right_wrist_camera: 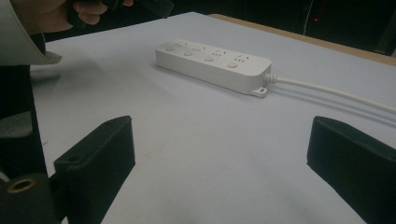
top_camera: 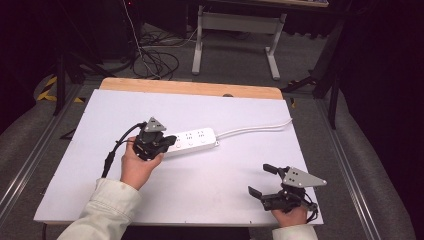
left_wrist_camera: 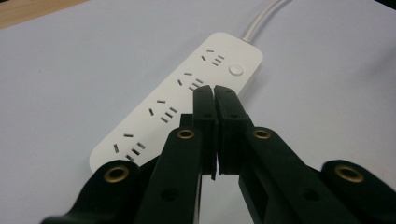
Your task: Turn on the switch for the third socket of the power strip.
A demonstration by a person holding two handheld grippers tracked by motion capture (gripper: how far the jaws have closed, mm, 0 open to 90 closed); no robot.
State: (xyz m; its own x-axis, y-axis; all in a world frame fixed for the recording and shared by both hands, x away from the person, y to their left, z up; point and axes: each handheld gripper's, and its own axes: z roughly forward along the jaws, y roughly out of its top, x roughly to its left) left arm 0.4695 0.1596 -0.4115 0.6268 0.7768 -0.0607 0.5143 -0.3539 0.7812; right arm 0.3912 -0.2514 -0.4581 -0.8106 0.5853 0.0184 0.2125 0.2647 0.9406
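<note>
Left hand-held gripper (left_wrist_camera: 214, 93), closed, hovers over power strip (left_wrist_camera: 187, 88).

A white-topped table (top_camera: 200, 175) with a bare wooden strip along its far edge carries a white power strip (top_camera: 192, 140) lying flat near the middle; its white cord (top_camera: 255, 128) trails across the surface toward the right edge.

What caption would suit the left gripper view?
Shut left gripper poised over a white power strip on the table.
</note>
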